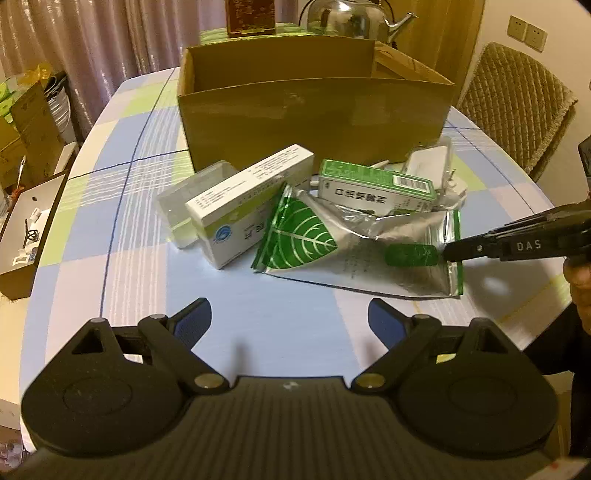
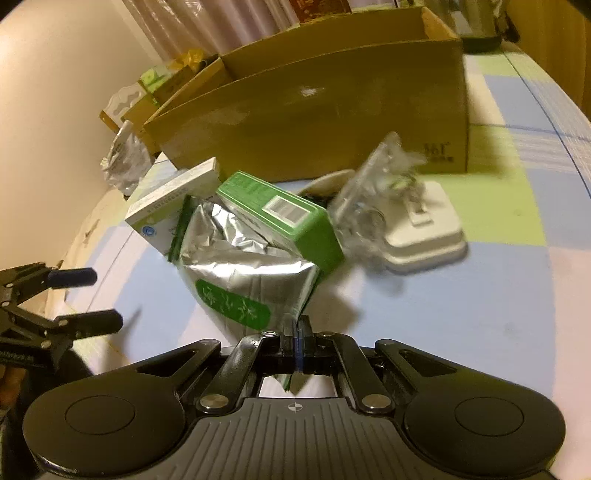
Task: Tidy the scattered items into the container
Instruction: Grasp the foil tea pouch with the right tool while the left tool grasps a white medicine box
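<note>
From your left wrist view you saw the kettle [image 1: 347, 18] and the chair [image 1: 517, 107] behind the cardboard box [image 1: 314, 122]; your right wrist view hid both but showed the white adapter [image 2: 424, 229] in its crinkled clear wrap, just ahead and to the right of your right claw [image 2: 297, 343].

Your right claw was pinched tight on the near edge of the silver-green foil pouch [image 2: 240, 266], whose corner poked out behind the pads. The green medicine box [image 2: 280, 218] lay on the pouch's far end, with the white medicine box [image 1: 243, 206] beside it.

Your left claw [image 1: 290, 317] stood wide and gripped nothing, over bare counter [image 1: 129, 258], the pile just ahead of it.
</note>
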The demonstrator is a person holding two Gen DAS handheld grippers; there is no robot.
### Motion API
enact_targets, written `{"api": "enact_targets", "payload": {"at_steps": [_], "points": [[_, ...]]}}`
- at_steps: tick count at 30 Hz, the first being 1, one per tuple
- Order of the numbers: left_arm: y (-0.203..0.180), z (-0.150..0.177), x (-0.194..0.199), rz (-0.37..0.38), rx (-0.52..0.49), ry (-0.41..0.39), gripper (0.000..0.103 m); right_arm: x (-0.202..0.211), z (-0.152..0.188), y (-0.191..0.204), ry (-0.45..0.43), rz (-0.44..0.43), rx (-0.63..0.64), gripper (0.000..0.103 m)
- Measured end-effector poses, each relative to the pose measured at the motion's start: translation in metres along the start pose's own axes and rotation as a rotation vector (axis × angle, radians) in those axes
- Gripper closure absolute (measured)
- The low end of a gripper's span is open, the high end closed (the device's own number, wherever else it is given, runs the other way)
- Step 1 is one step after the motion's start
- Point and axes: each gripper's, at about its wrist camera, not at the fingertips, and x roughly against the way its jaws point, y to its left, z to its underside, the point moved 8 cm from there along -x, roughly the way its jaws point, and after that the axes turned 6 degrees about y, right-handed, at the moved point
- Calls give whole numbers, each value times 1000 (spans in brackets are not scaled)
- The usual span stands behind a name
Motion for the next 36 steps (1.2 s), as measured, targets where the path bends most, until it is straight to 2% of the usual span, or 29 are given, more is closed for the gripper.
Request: {"api": "enact_targets", "payload": {"at_steps": [6, 12, 13, 15, 17, 22, 24, 26, 29, 32, 36], "points": [[-8, -1, 4, 8, -12, -5, 13, 24, 17, -15, 8, 77, 18, 103], [-14, -3, 6, 11, -24, -11, 13, 48, 34, -41, 27, 193, -2, 103], [-15, -4, 6, 14, -25, -11, 13, 51, 36, -44, 30, 204, 10, 99], [-18, -5, 6, 18, -31, -13, 13, 56, 39, -46, 45, 246, 57, 80], [-21, -6, 5, 22, -43, -11, 13, 60, 41, -43, 56, 280, 128, 35], [-27, -8, 3, 20, -96, -5, 13, 65, 33, -18, 68, 309, 364, 31], [-27, -9, 2, 16, -127, 1, 13, 60, 27, -3, 95, 280, 475, 24], [-26, -10, 1, 5, -161, 8, 13, 51, 21, 10, 128, 253, 570, 10], [-22, -11, 0, -6, -187, 13, 13, 32, 14, 28, 202, 200, 705, 4], [-17, -12, -1, -11, -195, 13, 12, 7, 9, 37, 279, 177, 785, 4], [-9, -11, -4, -13, -189, 16, 11, -24, 4, 37, 371, 151, 806, 4]]}}
